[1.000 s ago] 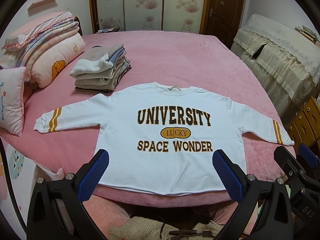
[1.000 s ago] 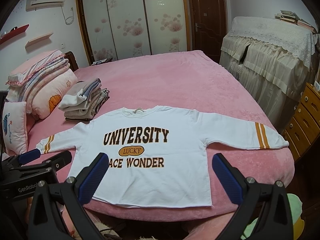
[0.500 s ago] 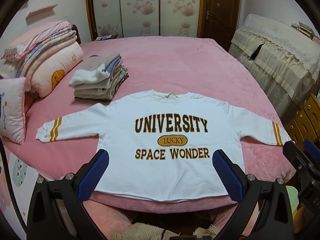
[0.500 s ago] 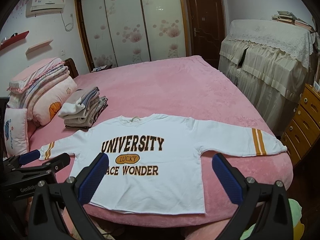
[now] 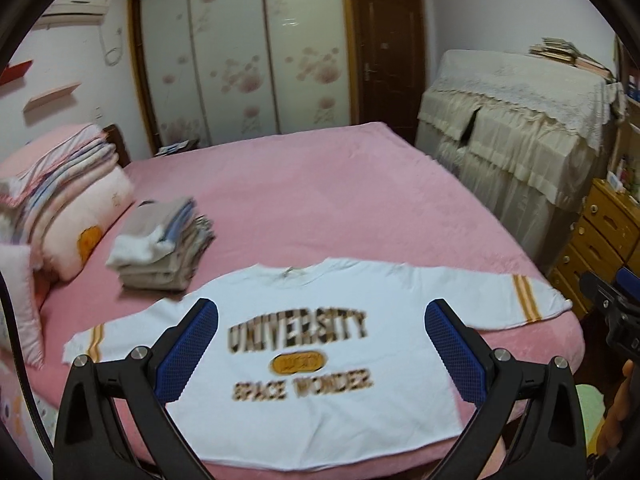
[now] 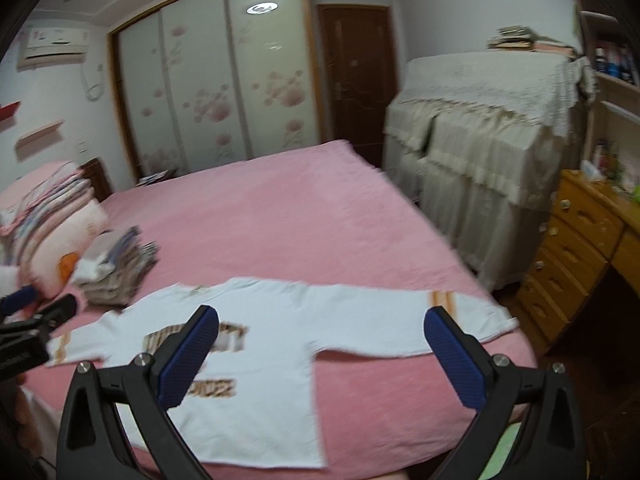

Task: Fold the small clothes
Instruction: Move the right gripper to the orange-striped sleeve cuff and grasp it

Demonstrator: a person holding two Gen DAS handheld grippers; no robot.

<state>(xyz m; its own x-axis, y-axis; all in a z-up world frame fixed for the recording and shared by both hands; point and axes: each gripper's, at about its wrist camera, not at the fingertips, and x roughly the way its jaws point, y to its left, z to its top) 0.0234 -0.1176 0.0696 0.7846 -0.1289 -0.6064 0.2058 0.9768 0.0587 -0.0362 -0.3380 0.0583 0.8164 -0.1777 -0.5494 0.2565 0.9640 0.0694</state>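
We had the sweatshirt (image 5: 320, 344) spread flat on the bed (image 5: 320, 208) for folding; left hand-held gripper (image 5: 322, 348) and right hand-held gripper (image 6: 322, 348) gaped wide, empty.

A bed (image 5: 320, 184) under a pink cover carries everything. A white sweatshirt (image 5: 320, 392) printed "UNIVERSITY" lies flat, front up, near the bed's near edge, both sleeves spread out sideways. Beyond its left sleeve sits a stack of folded clothes (image 5: 164, 252). Further left, at the head end, pillows and folded quilts (image 5: 68, 196) are piled together, just beside the stack.
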